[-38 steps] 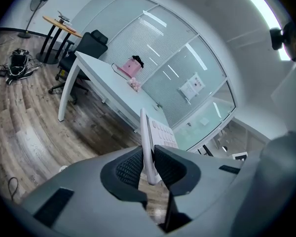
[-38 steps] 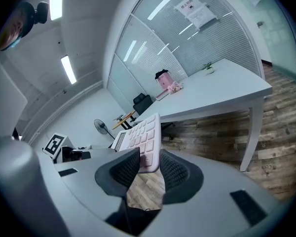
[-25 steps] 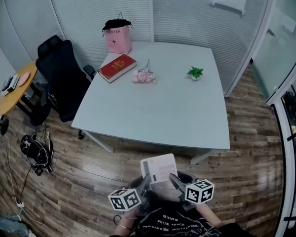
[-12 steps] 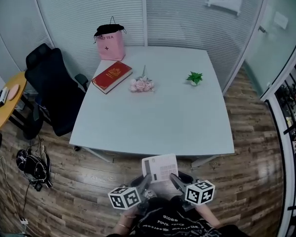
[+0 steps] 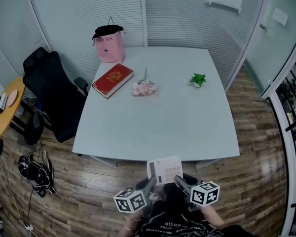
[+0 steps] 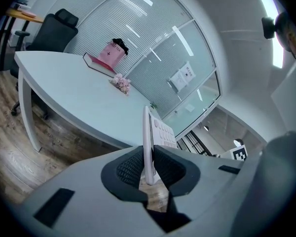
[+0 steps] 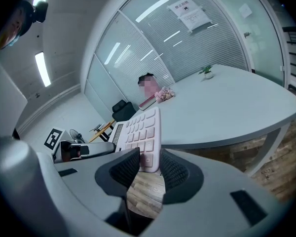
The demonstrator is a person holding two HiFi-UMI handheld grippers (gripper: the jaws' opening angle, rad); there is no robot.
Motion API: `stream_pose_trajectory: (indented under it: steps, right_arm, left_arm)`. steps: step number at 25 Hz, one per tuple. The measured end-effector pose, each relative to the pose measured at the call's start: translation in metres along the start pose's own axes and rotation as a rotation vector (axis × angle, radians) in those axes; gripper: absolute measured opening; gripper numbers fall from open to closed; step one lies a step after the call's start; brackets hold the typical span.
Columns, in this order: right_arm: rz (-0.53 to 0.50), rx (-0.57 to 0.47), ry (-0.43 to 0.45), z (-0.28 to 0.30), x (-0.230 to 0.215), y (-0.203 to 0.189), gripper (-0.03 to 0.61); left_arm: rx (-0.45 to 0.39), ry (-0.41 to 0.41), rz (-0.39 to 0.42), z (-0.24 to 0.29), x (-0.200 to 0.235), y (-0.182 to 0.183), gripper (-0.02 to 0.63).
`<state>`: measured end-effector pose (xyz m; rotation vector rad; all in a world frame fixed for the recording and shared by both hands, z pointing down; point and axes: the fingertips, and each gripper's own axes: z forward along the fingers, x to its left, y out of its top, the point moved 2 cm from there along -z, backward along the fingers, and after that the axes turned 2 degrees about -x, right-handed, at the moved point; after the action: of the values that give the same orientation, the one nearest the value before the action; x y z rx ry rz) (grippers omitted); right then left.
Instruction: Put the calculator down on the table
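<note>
A white calculator (image 5: 165, 169) hangs in the air just short of the near edge of the pale blue table (image 5: 158, 117), over the wooden floor. My left gripper (image 5: 150, 183) is shut on its left side. In the left gripper view the calculator (image 6: 149, 137) stands edge-on between the dark pads (image 6: 130, 169) of my left gripper (image 6: 149, 168). My right gripper (image 5: 179, 181) is shut on its right side. In the right gripper view the keys of the calculator (image 7: 140, 132) face up, one corner pinched in my right gripper (image 7: 149, 169).
On the table's far half lie a red book (image 5: 113, 79), a pink bag (image 5: 109, 44), pink flowers (image 5: 144, 88) and a small green plant (image 5: 198, 79). A black office chair (image 5: 52, 90) and a round yellow side table (image 5: 5, 107) stand left. Cables (image 5: 34, 169) lie on the floor.
Both grippers have carried the calculator forward, so it now sits closer to the table's near edge. The grip on it looks the same.
</note>
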<state>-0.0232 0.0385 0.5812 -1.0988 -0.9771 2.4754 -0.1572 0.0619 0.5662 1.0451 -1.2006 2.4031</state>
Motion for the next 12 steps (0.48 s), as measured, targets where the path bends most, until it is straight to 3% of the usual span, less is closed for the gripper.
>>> stream_pose_trajectory:
  steps: [12]
  right_arm:
    - [-0.018, 0.040, 0.012, 0.041, -0.037, 0.065, 0.137]
  left_arm:
    - [0.003, 0.048, -0.024, 0.062, 0.008, 0.054, 0.077]
